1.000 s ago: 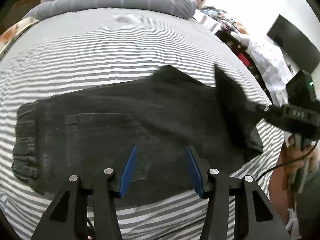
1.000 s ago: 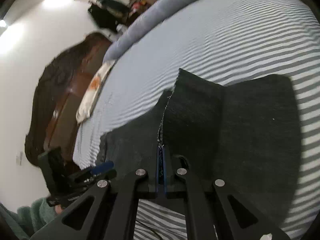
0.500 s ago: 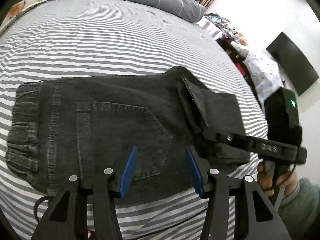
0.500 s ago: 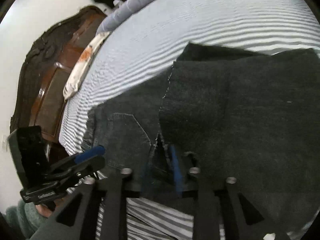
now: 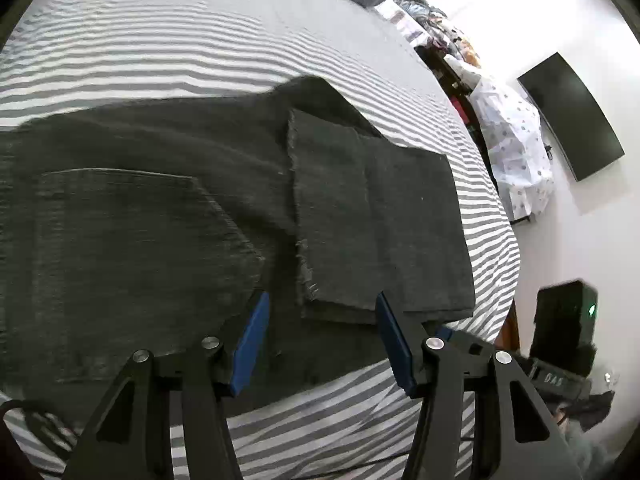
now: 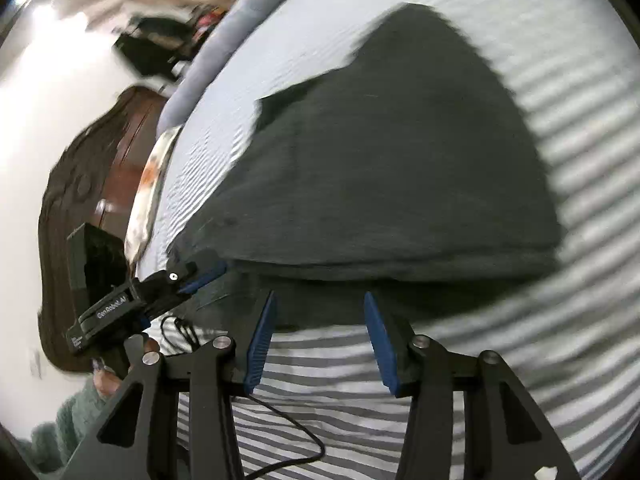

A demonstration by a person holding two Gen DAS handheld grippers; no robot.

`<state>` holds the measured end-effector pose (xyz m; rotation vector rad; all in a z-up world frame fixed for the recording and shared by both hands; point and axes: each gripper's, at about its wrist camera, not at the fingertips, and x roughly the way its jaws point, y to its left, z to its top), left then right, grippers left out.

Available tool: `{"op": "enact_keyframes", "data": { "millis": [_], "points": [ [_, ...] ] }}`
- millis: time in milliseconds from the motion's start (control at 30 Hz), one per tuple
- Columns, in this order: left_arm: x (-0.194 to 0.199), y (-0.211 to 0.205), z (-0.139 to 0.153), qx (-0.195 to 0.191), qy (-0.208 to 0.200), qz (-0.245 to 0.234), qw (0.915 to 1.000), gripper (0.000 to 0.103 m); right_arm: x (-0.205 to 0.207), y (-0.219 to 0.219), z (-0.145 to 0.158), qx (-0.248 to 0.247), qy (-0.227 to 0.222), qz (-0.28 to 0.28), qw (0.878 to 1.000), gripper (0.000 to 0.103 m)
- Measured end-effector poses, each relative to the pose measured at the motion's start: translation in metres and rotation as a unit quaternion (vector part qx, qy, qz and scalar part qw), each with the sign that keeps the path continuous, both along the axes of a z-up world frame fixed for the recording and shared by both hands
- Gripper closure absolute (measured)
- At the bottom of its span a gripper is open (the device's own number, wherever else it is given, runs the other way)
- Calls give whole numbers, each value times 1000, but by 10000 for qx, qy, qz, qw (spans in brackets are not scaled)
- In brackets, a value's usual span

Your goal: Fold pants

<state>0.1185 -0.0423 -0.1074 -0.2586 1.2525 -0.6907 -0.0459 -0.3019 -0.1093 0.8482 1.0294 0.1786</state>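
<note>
From the left wrist, the left tongs [image 5: 320, 344] gape wide and empty above the dark pants [image 5: 168, 232], which lie on the striped bed [image 5: 200, 40] with the leg end already folded back, while from the right wrist, the right tongs [image 6: 318, 336], clamped on the hem a second ago, now stand wide and bare, leaving further folds undone.

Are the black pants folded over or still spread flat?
Folded once: the leg end lies doubled back on the pants, frayed hem up.
</note>
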Motion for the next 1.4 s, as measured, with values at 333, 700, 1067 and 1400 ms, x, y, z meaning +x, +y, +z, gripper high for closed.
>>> {"op": "enact_keyframes", "data": {
  "millis": [333,700,1067,1400],
  "points": [
    [5,-24,-8,-192,338,113,9992,72,-20,-64,-21,424,-20,-1255,9912,59],
    [-26,-32,15,151,-152,110,9997,97,-21,-79,-23,221,17,-1687,9854,93],
    [-28,-25,-15,835,-419,17,9956,97,-5,-58,-35,-370,358,-1104,9925,89],
    [-43,-30,11,1405,-1056,-235,9842,82,-17,-52,-11,-722,531,-563,9944,67]
  ]
}}
